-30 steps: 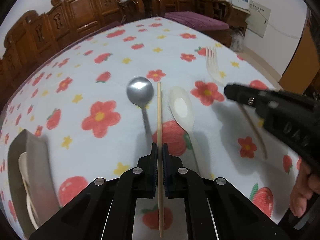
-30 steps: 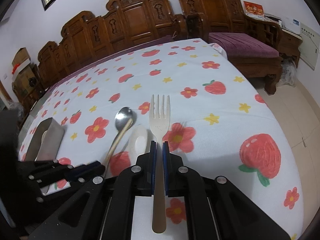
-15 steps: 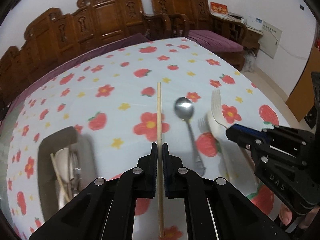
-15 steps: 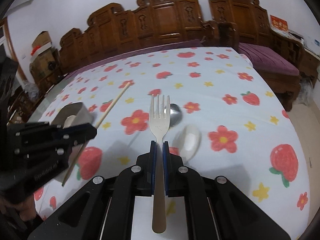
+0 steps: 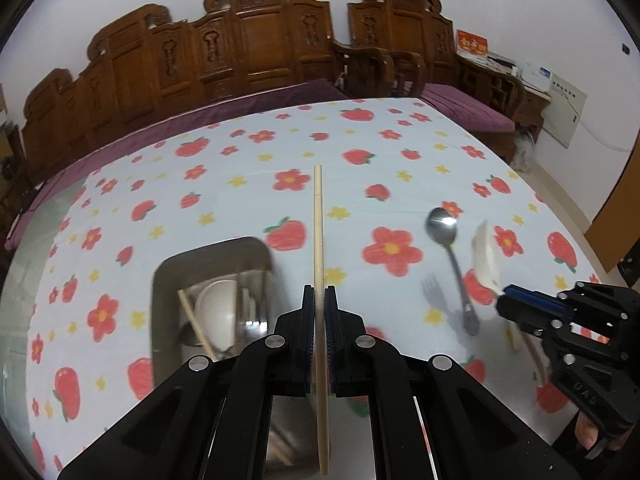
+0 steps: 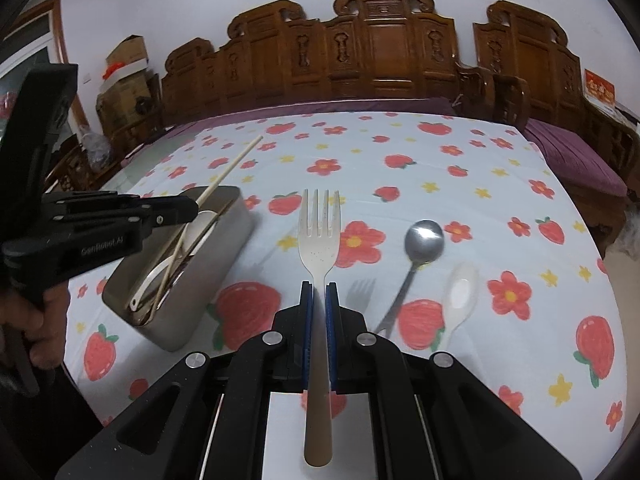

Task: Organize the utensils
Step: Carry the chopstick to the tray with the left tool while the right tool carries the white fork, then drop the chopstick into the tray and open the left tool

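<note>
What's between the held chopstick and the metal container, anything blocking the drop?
Nothing visible. The left gripper holds the chopstick beside the open-topped metal container. Only bare tablecloth lies between. The utensils already inside lie along it, leaving room.

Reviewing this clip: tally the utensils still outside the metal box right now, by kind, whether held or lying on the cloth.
Forks: 1, the fork held in the right gripper.
Chopsticks: 1, the chopstick held in the left gripper.
Spoons: 2, the metal spoon and the white spoon, both lying on the tablecloth.
Total: 4.
Contents of the metal box overlap, so not counted.
</note>
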`<act>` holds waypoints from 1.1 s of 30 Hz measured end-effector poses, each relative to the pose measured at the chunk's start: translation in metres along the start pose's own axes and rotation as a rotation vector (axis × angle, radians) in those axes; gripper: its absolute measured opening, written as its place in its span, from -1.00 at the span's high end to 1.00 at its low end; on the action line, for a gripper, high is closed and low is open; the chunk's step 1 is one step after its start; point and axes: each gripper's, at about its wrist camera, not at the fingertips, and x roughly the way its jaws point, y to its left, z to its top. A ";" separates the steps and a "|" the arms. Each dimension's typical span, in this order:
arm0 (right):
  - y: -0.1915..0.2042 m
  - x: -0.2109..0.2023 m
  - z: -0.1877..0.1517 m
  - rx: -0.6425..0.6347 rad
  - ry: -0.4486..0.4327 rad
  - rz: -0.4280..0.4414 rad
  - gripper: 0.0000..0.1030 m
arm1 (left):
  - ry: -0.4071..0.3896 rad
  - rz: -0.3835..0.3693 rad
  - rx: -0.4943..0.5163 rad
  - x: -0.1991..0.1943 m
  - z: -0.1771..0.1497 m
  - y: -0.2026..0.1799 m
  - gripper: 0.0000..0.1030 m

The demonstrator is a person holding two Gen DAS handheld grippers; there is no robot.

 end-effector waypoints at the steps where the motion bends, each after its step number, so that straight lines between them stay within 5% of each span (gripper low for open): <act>1: 0.001 0.001 0.000 -0.004 0.002 0.000 0.85 | -0.001 0.005 -0.001 0.000 -0.001 0.004 0.92; 13: 0.008 0.014 -0.006 -0.039 0.038 -0.012 0.85 | 0.006 0.043 -0.059 0.012 -0.021 0.060 0.92; 33: 0.033 0.018 -0.002 -0.077 0.035 -0.004 0.85 | 0.076 0.048 -0.082 0.030 -0.045 0.076 0.88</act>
